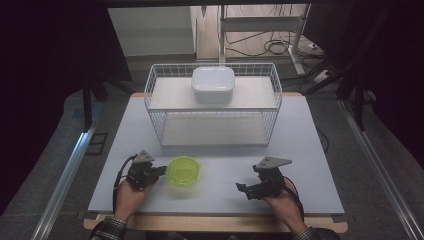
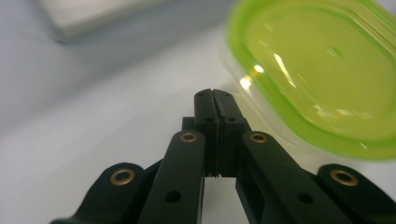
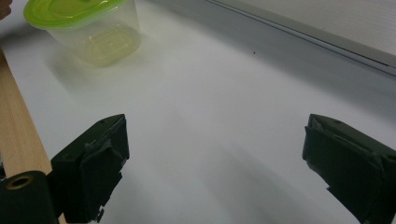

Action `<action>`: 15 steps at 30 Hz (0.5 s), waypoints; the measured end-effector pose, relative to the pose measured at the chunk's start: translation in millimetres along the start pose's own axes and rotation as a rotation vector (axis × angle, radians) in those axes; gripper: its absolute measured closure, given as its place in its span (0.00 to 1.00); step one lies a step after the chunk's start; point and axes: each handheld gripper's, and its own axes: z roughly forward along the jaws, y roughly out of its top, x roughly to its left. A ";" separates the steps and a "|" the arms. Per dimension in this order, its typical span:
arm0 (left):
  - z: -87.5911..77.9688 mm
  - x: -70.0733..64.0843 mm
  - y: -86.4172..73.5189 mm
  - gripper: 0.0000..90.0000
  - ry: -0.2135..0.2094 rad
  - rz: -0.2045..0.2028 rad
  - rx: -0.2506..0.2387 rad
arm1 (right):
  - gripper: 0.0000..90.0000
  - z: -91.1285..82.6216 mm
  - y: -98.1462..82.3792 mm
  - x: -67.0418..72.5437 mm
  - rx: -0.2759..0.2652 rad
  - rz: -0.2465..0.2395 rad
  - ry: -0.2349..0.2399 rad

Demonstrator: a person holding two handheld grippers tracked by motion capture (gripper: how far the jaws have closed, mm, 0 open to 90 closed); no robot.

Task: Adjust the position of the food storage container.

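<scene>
Two hands enter the high view's bottom edge; the left gripper (image 1: 159,171) sits just beside a green-lidded container (image 1: 183,171) on the tabletop (image 1: 310,165). Left gripper view: fingers (image 2: 206,112) pressed together, empty, probably poised to nudge it. Right gripper view: fingers (image 3: 100,158) spread wide, container upper left.

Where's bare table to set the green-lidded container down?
Free: the strip between the green-lidded container and the right gripper, and the table right of the wire basket. Crowded: beside the left gripper, close to the container.

one green-lidded container (image 1: 183,171), one white box (image 1: 213,84), one wire basket (image 1: 155,107)
</scene>
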 end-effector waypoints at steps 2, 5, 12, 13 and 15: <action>2.6 -4.7 -1.6 1.00 -0.022 0.019 0.022 | 0.08 0.0 0.0 0.1 0.001 0.000 -0.001; 5.3 -9.5 -2.0 1.00 -0.030 0.037 0.039 | 0.08 0.2 -0.1 -0.1 0.002 0.001 -0.001; 9.5 -19.7 -1.1 1.00 -0.059 0.074 0.052 | 0.08 0.7 -0.3 0.0 0.007 -0.001 -0.001; 10.5 -22.0 -0.6 1.00 -0.062 0.081 0.053 | 0.08 1.0 -0.4 0.1 0.007 0.000 0.000; 12.8 -27.3 0.5 1.00 -0.072 0.098 0.054 | 0.08 1.4 -0.4 0.3 0.009 -0.002 0.001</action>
